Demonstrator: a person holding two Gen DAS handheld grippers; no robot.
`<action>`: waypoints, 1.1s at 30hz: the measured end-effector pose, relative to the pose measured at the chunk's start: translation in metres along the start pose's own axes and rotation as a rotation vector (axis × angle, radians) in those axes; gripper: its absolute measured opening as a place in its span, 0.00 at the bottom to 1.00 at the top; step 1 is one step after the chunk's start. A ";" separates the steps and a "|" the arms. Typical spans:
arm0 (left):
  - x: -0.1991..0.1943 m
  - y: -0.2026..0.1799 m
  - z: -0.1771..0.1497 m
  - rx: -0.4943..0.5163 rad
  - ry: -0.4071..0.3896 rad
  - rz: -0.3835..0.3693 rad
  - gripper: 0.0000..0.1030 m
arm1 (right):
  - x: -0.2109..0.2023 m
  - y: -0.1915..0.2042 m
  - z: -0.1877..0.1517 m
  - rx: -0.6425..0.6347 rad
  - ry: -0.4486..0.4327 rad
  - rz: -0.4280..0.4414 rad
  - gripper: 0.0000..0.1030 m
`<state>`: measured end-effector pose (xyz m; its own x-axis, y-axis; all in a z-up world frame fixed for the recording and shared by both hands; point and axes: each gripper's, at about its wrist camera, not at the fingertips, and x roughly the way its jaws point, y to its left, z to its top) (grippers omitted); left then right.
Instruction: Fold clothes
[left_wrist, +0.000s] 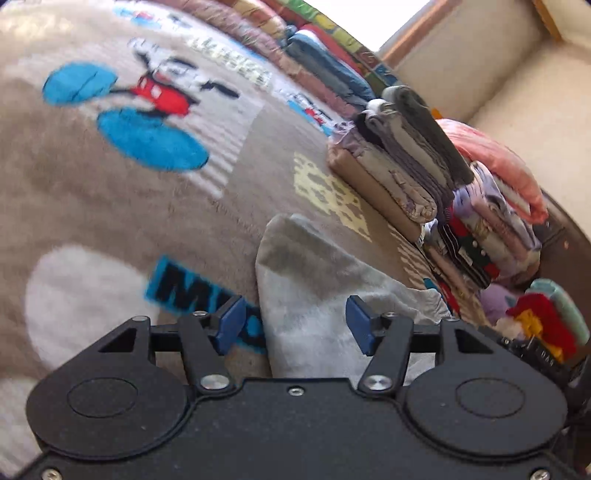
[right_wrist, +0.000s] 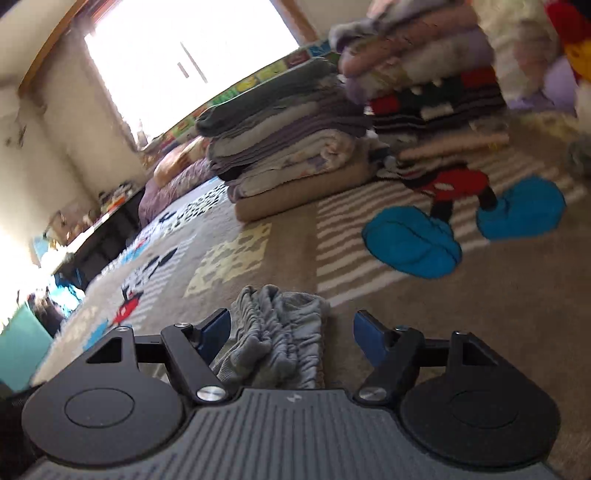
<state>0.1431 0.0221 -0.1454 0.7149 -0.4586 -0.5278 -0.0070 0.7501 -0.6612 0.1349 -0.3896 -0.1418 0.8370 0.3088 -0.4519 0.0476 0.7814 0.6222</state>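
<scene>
A light grey garment (left_wrist: 306, 280) lies on the cartoon-print blanket (left_wrist: 110, 192), its folded end reaching away from me. My left gripper (left_wrist: 295, 325) stands open just over its near part; the blue pads (left_wrist: 231, 325) do not press on the cloth. In the right wrist view the garment's gathered elastic end (right_wrist: 277, 332) lies bunched on the blanket (right_wrist: 406, 314). My right gripper (right_wrist: 291, 334) is open around it. The cloth sits close to the left pad (right_wrist: 214, 332), with a clear gap to the other pad.
Two stacks of folded clothes (left_wrist: 402, 166) (right_wrist: 291, 147) stand on the blanket beyond the garment, with a taller mixed pile (right_wrist: 424, 74) beside them. Folded bedding (left_wrist: 317, 59) lines the far edge. A bright window (right_wrist: 184, 62) and cream walls lie behind.
</scene>
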 end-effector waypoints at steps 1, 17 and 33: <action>0.000 0.004 -0.002 -0.043 0.015 -0.018 0.57 | 0.001 -0.007 0.000 0.051 0.017 0.028 0.76; 0.034 0.009 -0.007 -0.114 0.048 -0.115 0.13 | 0.068 0.021 -0.011 -0.059 0.174 0.086 0.83; 0.013 0.022 0.000 -0.167 0.070 -0.177 0.50 | 0.018 -0.003 -0.028 0.090 0.049 0.076 0.68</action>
<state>0.1523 0.0322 -0.1670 0.6654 -0.6119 -0.4275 -0.0058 0.5685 -0.8227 0.1344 -0.3706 -0.1697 0.8128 0.3928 -0.4303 0.0355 0.7038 0.7095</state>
